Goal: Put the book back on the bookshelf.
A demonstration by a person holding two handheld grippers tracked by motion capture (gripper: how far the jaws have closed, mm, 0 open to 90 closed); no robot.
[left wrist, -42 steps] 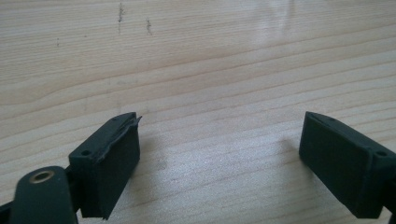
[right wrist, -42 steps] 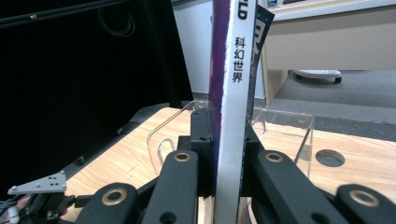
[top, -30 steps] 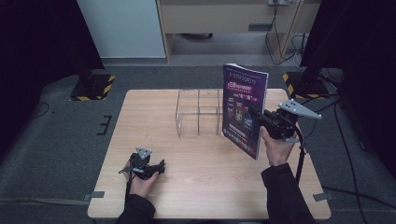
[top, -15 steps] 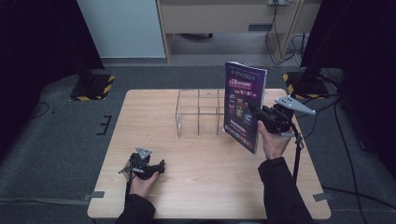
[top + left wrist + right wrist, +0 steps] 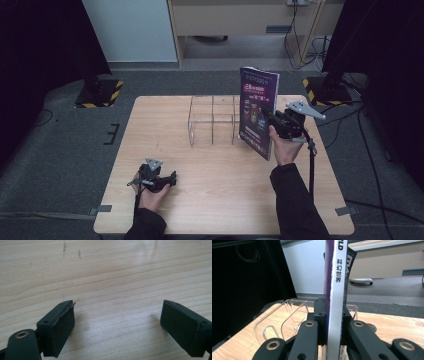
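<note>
A purple magazine (image 5: pixel 257 111) stands upright in the air, just right of a clear acrylic rack (image 5: pixel 212 120) at the back middle of the table. My right gripper (image 5: pixel 272 119) is shut on its spine edge. In the right gripper view the white spine (image 5: pixel 336 302) with printed characters rises between my two jaws, and the clear rack (image 5: pixel 284 317) lies just beyond, to the left. My left gripper (image 5: pixel 170 178) rests low on the table near the front left, held by a hand. It stands open over bare wood (image 5: pixel 117 285).
The wooden table (image 5: pixel 165 130) has free room in the middle and front. Two stand bases with yellow-black tape (image 5: pixel 97 95) (image 5: pixel 325 90) sit on the floor behind the table. A cable (image 5: pixel 311 165) hangs from my right gripper.
My right gripper has carried the magazine slightly left and toward the rack, holding it a bit more upright. The left gripper has stayed put.
</note>
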